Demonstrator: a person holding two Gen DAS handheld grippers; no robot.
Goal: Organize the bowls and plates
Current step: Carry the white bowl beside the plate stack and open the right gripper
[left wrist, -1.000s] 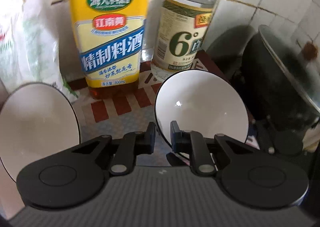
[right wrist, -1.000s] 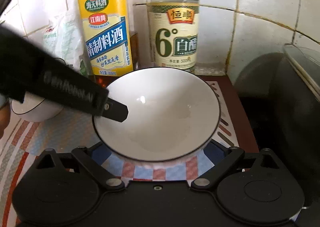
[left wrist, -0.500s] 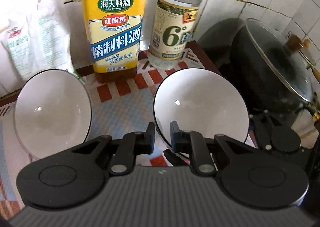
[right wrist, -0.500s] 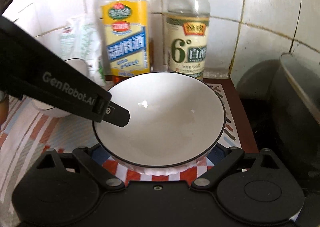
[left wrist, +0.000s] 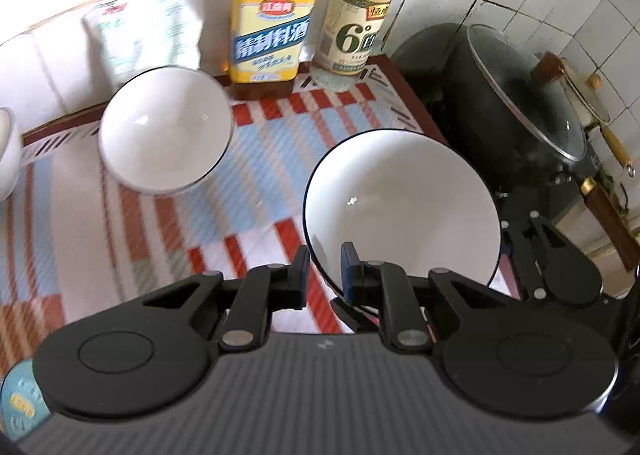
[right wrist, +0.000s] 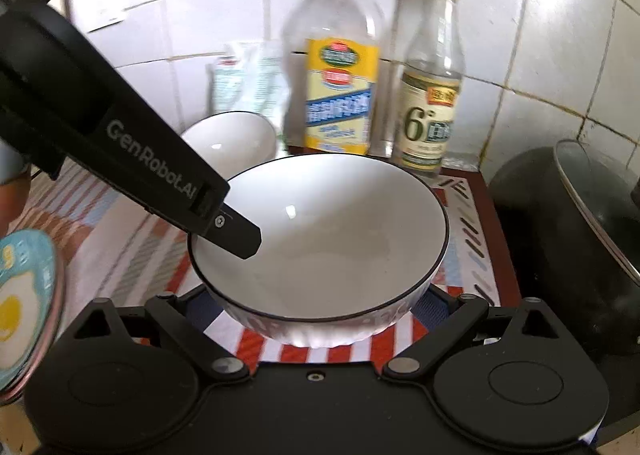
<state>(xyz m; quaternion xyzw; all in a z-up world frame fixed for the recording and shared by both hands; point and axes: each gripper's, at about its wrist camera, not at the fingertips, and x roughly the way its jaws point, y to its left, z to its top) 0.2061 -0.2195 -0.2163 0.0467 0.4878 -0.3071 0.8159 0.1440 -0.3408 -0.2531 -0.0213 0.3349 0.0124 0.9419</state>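
Observation:
My left gripper is shut on the rim of a white bowl with a black edge, holding it above the striped mat; the same bowl fills the right wrist view with the left finger inside its rim. A second white bowl sits on the mat near the back; it also shows in the right wrist view. My right gripper is open wide, its arms either side of the held bowl's base, its fingertips hidden behind the bowl.
A yellow-labelled bottle and a clear vinegar bottle stand against the tiled wall. A dark pot with a glass lid is at the right. A blue patterned plate is at the left edge.
Both grippers and the held bowl have pulled back and risen from the bottles. The second bowl now appears farther away.

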